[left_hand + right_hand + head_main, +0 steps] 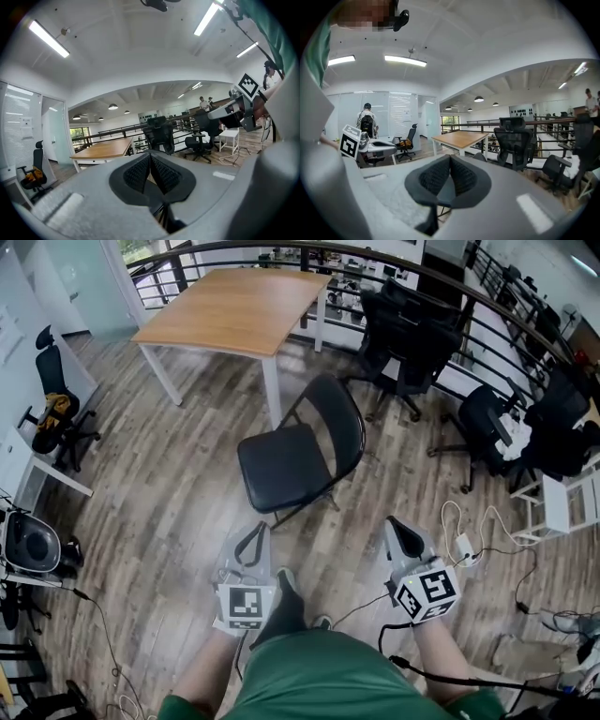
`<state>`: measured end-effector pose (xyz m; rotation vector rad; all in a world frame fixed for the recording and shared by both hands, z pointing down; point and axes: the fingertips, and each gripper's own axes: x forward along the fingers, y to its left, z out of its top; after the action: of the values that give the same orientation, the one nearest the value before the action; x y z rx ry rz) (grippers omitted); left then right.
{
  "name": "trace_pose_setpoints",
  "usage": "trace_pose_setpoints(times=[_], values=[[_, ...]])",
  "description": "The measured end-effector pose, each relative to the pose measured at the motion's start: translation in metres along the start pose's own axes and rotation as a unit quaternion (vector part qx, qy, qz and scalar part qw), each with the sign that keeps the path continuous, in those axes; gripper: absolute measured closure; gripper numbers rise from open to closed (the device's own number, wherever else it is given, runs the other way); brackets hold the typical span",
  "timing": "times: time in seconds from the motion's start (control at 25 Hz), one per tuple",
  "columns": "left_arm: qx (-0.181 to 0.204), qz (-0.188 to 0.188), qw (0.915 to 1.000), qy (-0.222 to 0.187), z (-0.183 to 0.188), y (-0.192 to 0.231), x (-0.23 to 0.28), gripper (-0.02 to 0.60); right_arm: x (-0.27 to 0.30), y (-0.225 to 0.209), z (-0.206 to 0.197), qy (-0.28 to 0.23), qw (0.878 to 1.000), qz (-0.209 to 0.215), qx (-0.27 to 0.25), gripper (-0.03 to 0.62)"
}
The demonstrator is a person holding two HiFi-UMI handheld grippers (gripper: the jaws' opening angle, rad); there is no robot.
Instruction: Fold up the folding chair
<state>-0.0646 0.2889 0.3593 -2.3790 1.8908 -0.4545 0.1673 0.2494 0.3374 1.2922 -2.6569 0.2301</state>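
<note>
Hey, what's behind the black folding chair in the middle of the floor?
Behind the folding chair stands a wooden table on white legs, with black office chairs to its right. The chair's seat and backrest hide the floor just behind it.

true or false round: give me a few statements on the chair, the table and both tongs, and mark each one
1. The folding chair is already folded flat. False: it stands open on the floor with its seat down.
2. The left tongs are shut with nothing between them. True.
3. The right tongs grip the chair's backrest. False: they are shut and empty, apart from the chair.
4. A wooden table stands beyond the chair. True.
</note>
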Motion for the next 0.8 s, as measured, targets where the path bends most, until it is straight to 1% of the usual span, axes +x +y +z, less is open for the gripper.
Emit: trace_pose_setpoints(times=[0.28,0.56,0.8], values=[[-0.005,-0.014,0.9999,0.002,-0.006,0.046,0.055,0.568,0.064,-0.010,0.018,0.007,1.000,-0.014,0.000,0.591],[-0.025,-0.029,0.9991,0.017,-0.033,0.089,0.098,0.568,0.120,-0.013,0.028,0.019,0.999,-0.032,-0.007,0.591],[-0.045,-0.035,0.9978,0.035,-0.059,0.113,0.132,0.568,0.157,-0.020,0.028,0.031,0.999,-0.032,-0.020,0.591]])
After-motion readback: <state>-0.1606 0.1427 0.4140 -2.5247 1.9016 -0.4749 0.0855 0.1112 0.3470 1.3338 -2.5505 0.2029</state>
